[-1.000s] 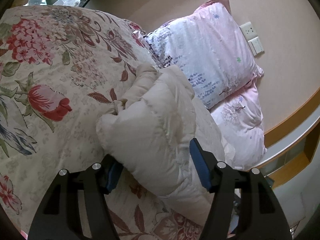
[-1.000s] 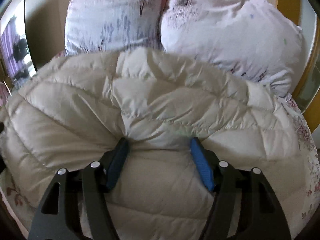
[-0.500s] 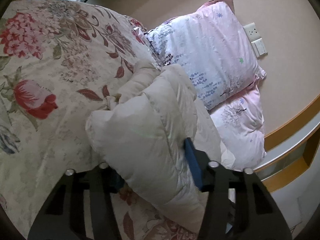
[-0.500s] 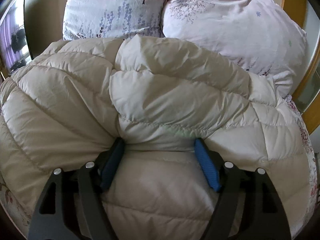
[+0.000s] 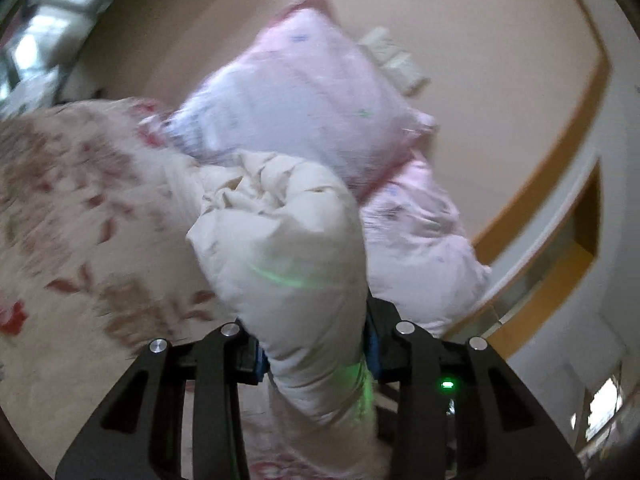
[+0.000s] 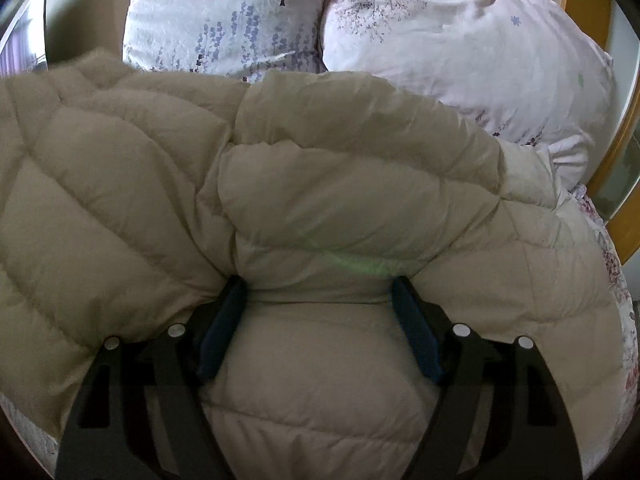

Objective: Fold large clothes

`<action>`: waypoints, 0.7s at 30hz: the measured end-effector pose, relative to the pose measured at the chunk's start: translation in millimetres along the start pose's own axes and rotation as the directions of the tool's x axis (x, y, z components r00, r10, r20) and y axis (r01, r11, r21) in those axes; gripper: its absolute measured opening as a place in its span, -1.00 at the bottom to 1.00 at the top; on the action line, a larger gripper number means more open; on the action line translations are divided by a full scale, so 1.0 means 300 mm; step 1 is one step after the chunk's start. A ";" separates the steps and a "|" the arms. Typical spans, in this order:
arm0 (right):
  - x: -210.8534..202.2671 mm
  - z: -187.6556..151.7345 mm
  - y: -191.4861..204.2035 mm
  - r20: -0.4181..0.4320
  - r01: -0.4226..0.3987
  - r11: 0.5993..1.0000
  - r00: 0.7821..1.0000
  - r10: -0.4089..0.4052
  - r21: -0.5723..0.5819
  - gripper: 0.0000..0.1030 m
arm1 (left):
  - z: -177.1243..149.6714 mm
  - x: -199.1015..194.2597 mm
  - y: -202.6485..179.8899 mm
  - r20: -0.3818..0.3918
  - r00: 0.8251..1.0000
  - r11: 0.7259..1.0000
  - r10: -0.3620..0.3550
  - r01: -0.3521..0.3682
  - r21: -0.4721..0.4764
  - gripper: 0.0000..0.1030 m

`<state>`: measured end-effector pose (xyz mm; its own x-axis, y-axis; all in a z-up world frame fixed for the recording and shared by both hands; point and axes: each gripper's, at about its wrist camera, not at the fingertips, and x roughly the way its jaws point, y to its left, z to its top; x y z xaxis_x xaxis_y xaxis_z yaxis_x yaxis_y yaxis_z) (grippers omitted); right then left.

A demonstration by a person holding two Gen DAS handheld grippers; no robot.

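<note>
A cream quilted down jacket (image 6: 280,184) lies on the bed and fills most of the right wrist view. My right gripper (image 6: 320,320) is shut on a thick fold of it; the blue pads (image 6: 416,340) press into the padding on both sides. In the left wrist view my left gripper (image 5: 314,344) is shut on a bunched, rolled end of the same jacket (image 5: 288,248) and holds it lifted above the bed. The left pads are mostly hidden by the fabric. The left view is blurred.
A floral bedspread (image 5: 72,208) covers the bed. Two pale pink printed pillows (image 6: 460,52) lean against the beige wall just beyond the jacket, also in the left wrist view (image 5: 304,96). A wooden headboard edge (image 6: 612,152) runs on the right. Wall sockets (image 5: 396,60) are above the pillows.
My left gripper has closed tighter on the jacket's end and lifted and swung it up; the bedspread has dropped away. My right gripper keeps its hold, moved slightly nearer.
</note>
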<state>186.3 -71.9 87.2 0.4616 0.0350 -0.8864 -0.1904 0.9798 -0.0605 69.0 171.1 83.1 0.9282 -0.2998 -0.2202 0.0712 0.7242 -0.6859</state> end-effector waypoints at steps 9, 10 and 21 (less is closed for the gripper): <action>0.013 0.012 -0.013 -0.010 -0.013 1.000 1.000 0.013 0.004 0.49 | -0.044 0.092 -0.256 -0.096 0.970 0.958 -0.222 0.235 0.166 -0.29; 0.015 0.013 -0.014 -0.011 -0.015 1.000 1.000 0.015 0.005 0.49 | -0.054 0.101 -0.276 -0.114 0.964 0.950 -0.239 0.256 0.176 -0.29; -0.006 0.019 -0.147 0.005 -0.207 0.977 0.978 0.207 0.043 0.60 | -0.189 0.265 -0.446 -0.273 0.923 0.913 -0.273 0.338 0.229 -0.29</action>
<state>198.8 -114.1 94.0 0.4165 0.2384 -0.8773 -0.2449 0.9588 0.1442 112.5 15.2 118.2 0.7374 -0.6436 -0.2051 0.4624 0.7023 -0.5413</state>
